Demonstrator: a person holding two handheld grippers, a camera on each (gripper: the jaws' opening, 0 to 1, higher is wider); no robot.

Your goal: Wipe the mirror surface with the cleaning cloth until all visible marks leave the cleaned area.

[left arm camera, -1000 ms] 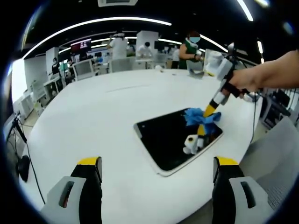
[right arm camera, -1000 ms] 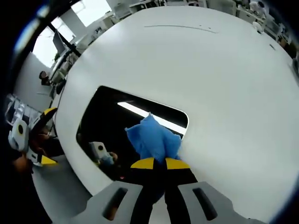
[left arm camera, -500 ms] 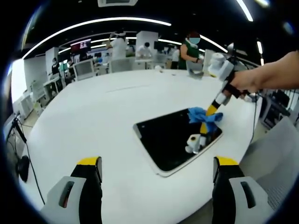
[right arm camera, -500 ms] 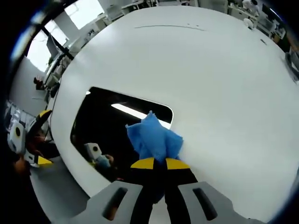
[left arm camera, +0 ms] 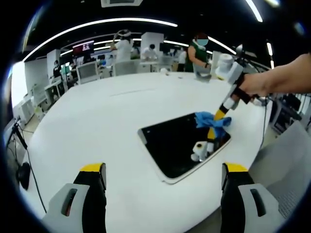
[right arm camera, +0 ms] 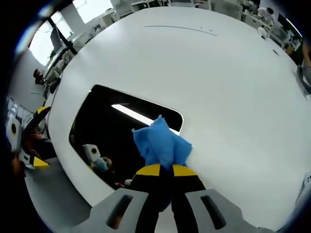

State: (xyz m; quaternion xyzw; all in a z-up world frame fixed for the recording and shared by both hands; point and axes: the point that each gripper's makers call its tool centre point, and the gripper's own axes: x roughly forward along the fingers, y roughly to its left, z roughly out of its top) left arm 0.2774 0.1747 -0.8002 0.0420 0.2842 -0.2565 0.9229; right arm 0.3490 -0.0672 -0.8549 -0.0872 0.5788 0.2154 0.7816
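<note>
Wiping under way. Right gripper [right arm camera: 163, 170] pinching crumpled blue cleaning cloth [right arm camera: 162, 144], pressed on corner of dark rectangular mirror [right arm camera: 112, 131] lying flat on round white table [right arm camera: 233, 87]. Left gripper [left arm camera: 163, 170] spread, hovering off mirror [left arm camera: 180, 143]. No marks discernible; remaining area judged unwiped.

Bright ceiling strips, fisheye-bent edges, perhaps slightly soft.

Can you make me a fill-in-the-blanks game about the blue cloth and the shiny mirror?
The right gripper is shut on a ____ cloth.
The cloth touches the ____.
The mirror lies flat on a ____ table.
The left gripper has its jaws ____.

Missing words: blue, mirror, white, open
</note>
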